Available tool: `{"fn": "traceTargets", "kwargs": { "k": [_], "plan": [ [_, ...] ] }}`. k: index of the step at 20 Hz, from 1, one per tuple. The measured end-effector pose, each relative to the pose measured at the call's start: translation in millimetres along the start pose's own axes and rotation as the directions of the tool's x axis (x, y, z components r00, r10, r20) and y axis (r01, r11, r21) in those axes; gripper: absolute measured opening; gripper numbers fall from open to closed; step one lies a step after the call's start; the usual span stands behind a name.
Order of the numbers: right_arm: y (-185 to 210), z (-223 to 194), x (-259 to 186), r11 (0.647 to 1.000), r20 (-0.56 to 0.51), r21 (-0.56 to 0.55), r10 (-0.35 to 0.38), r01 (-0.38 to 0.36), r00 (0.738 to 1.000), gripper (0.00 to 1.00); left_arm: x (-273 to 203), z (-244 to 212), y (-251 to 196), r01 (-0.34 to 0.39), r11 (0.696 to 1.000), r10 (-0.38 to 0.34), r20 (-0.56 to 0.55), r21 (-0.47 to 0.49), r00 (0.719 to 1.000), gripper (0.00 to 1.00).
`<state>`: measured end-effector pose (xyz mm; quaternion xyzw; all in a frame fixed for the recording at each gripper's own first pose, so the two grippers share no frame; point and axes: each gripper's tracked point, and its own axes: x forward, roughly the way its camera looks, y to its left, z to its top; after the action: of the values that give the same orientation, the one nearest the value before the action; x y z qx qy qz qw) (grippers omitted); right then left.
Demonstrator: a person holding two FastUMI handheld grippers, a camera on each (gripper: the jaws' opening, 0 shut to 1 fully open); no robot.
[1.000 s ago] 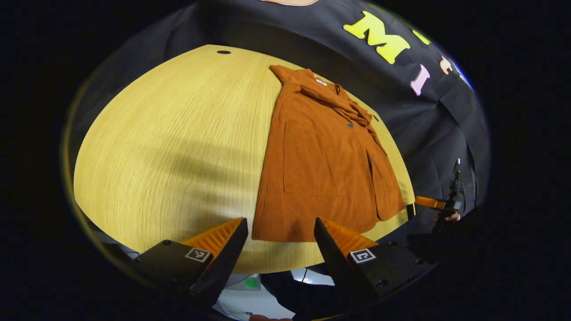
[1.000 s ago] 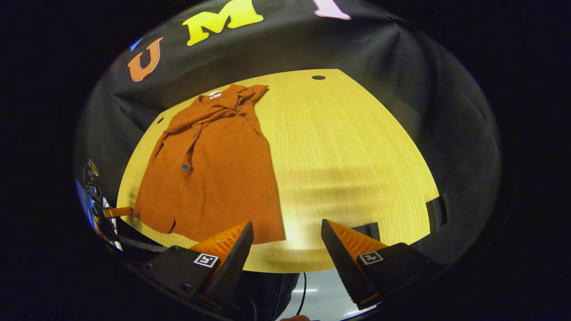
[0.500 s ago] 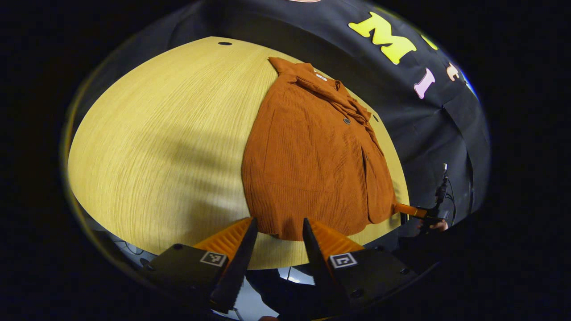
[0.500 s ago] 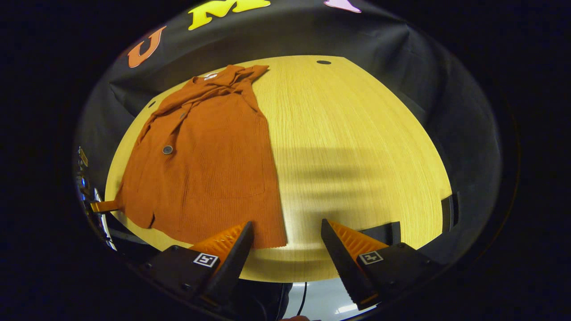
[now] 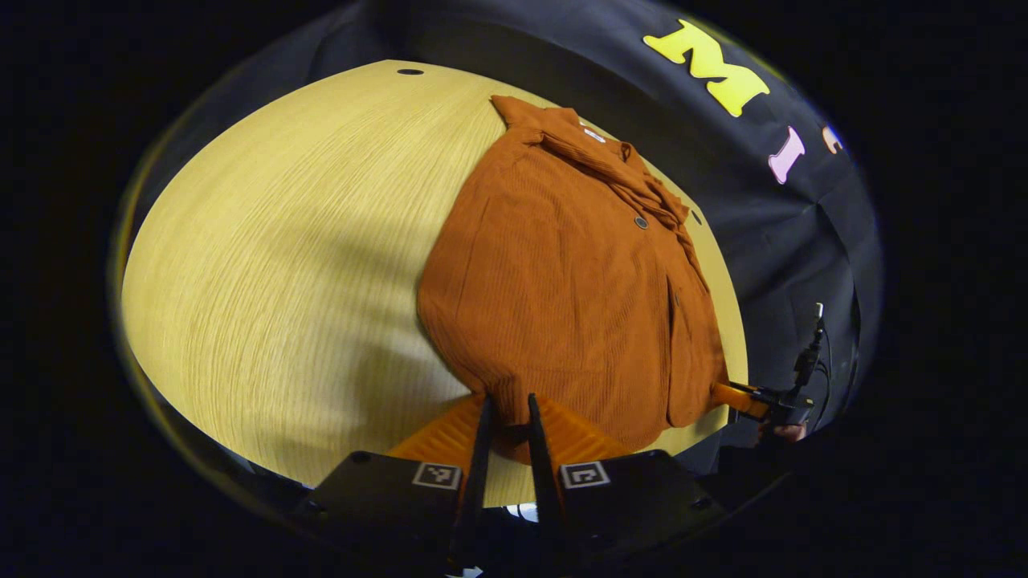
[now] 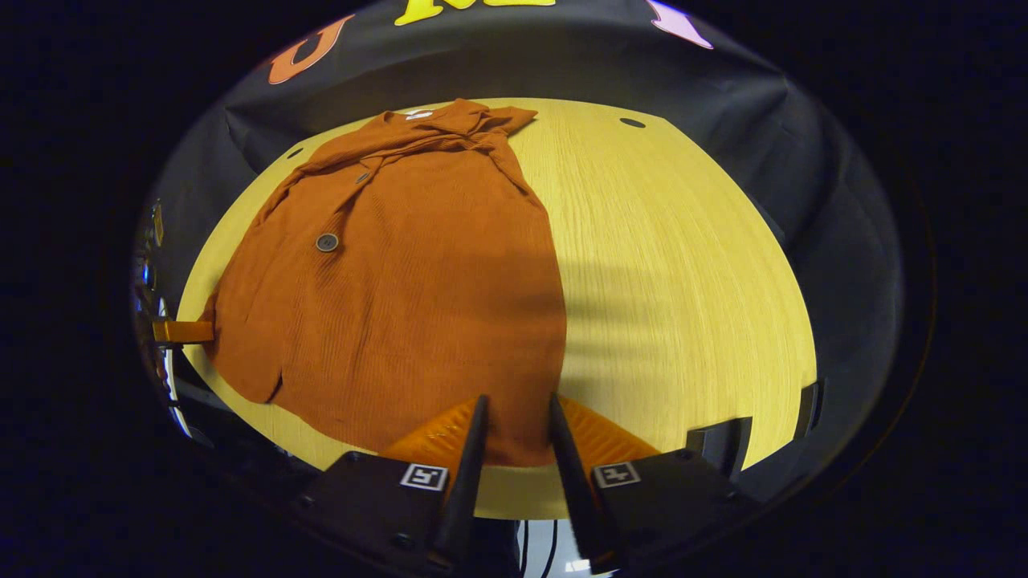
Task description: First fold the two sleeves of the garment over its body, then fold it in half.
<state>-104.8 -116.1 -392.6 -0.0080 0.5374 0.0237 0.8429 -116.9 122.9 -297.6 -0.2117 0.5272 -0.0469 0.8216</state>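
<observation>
The left gripper (image 5: 507, 417) has narrowed from wide open to pinch the hem of the rust-orange ribbed knit garment (image 5: 562, 273). The right gripper (image 6: 511, 417) has narrowed too (apparently nipping the hem's other corner), the garment lying flat on the yellow wooden table (image 6: 683, 265).

Bright overhead light on table (image 5: 265, 241); soft banded shadows across wood in both views. Surround dark. Strong fisheye bending at edges. Focus sharp, no glare.
</observation>
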Motion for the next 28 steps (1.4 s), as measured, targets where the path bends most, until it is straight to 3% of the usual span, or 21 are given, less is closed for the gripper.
{"fn": "traceTargets", "kwargs": {
  "k": [1,2,4,7,9,13,18,22,25,28],
  "plan": [
    [0,0,1,1.000,-0.003,0.012,0.009,-0.009,1.000,0.43,-1,0,0,-0.004,1.000,0.004,-0.004,-0.010,1.000,0.17],
    [-3,3,1,0.999,0.000,0.029,0.015,-0.015,1.000,0.43,-1,-2,-1,-0.003,1.000,0.003,-0.010,-0.011,1.000,0.14],
    [-1,0,2,0.994,-0.005,0.103,0.047,-0.047,0.999,0.08,-3,-5,-1,0.000,1.000,0.000,-0.017,-0.011,1.000,0.10],
    [2,0,0,0.988,-0.010,0.135,0.071,-0.069,0.997,0.11,-8,-10,0,0.003,1.000,-0.004,-0.017,-0.024,1.000,0.08],
    [10,-5,-4,0.986,-0.021,0.138,0.094,-0.091,0.995,0.01,-12,-11,3,0.002,0.999,-0.003,-0.015,-0.045,1.000,0.08],
    [17,-8,-22,0.978,-0.022,0.159,0.139,-0.134,0.990,0.00,-28,-23,-3,0.040,0.998,-0.041,-0.021,-0.046,0.999,0.07],
    [6,-23,-60,0.931,-0.018,0.307,0.212,-0.197,0.977,0.01,-67,-48,1,0.091,0.994,-0.093,-0.035,-0.064,0.995,0.06],
    [7,-9,-99,0.901,0.043,0.355,0.251,-0.250,0.967,0.00,-109,-47,-18,0.147,0.986,-0.147,-0.004,0.075,0.989,0.06],
    [14,20,-126,0.894,0.101,0.342,0.273,-0.291,0.957,0.00,-138,-24,-46,0.202,0.955,-0.213,0.029,0.218,0.977,0.06],
    [13,66,-144,0.881,0.178,0.335,0.289,-0.334,0.941,0.01,-146,15,-65,0.211,0.934,-0.240,0.070,0.290,0.968,0.06]
  ]
}}
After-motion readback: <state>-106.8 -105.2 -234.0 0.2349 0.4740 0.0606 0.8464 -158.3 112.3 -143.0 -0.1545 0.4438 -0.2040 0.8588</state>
